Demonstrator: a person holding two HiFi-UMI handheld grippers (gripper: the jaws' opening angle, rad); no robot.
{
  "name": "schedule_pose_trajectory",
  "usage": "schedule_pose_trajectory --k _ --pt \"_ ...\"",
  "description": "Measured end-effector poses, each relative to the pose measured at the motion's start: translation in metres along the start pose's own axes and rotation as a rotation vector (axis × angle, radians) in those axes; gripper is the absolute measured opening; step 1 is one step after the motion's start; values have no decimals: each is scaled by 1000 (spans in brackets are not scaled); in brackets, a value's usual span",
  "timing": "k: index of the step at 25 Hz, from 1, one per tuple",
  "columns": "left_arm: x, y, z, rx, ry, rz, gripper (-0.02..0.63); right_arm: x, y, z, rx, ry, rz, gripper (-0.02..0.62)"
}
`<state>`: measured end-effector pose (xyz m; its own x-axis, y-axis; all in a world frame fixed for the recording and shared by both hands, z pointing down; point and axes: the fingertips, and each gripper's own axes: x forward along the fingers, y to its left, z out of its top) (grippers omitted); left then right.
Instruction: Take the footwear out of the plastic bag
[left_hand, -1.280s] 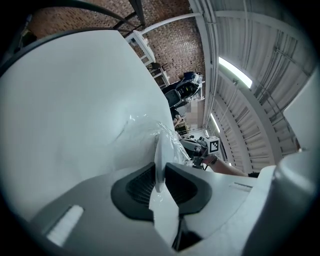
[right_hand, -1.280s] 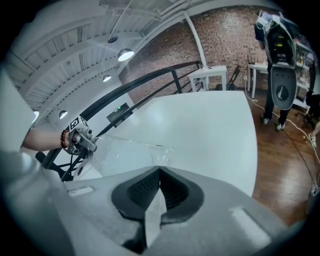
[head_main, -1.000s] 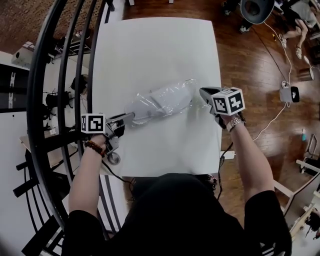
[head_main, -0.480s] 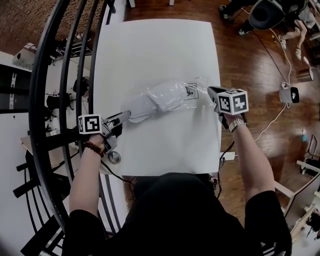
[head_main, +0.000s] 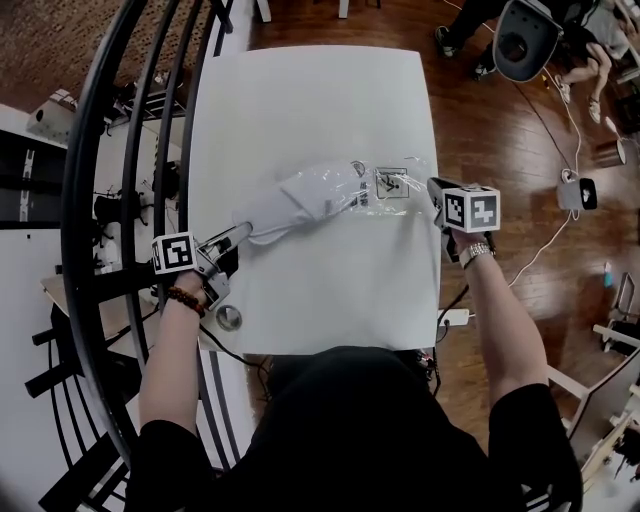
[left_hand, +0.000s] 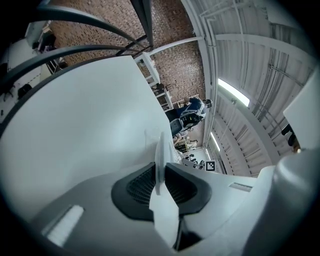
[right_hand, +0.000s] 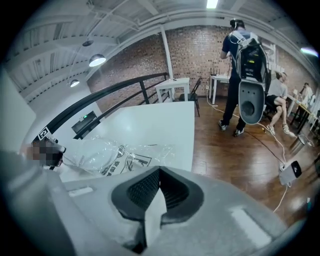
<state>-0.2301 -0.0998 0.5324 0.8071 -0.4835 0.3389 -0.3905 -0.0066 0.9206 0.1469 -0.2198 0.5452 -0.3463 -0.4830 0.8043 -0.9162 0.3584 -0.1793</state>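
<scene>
Two claws in play. The left claw (head_main: 237, 233) is clamped on the thin near end of the white slipper (head_main: 290, 205). The slipper lies on the white desk (head_main: 320, 100), its far end inside the clear plastic bag (head_main: 392, 184). The right claw (head_main: 432, 186) is fully closed at the bag's edge. Can't tell if it's pinching any film.

Glossy clear plastic bag (head_main: 385, 185), matt table (head_main: 310, 100)
</scene>
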Motion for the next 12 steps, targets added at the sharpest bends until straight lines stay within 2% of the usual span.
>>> schedule_pose_trajectory --k 4,7,10,12 --pt "-5 -7 8 -28 -51 -47 75 -6 -10 0 15 -9 -48 -8" --pt "-14 12 13 -39 -93 2 75 -7 -19 -5 46 -18 -74 -8" --pt "-16 13 16 -58 -133 -14 75 -9 -26 -11 76 -27 -99 -8" --pt "-21 22 18 -62 -160 24 75 -12 -28 -14 96 -32 -113 -8"
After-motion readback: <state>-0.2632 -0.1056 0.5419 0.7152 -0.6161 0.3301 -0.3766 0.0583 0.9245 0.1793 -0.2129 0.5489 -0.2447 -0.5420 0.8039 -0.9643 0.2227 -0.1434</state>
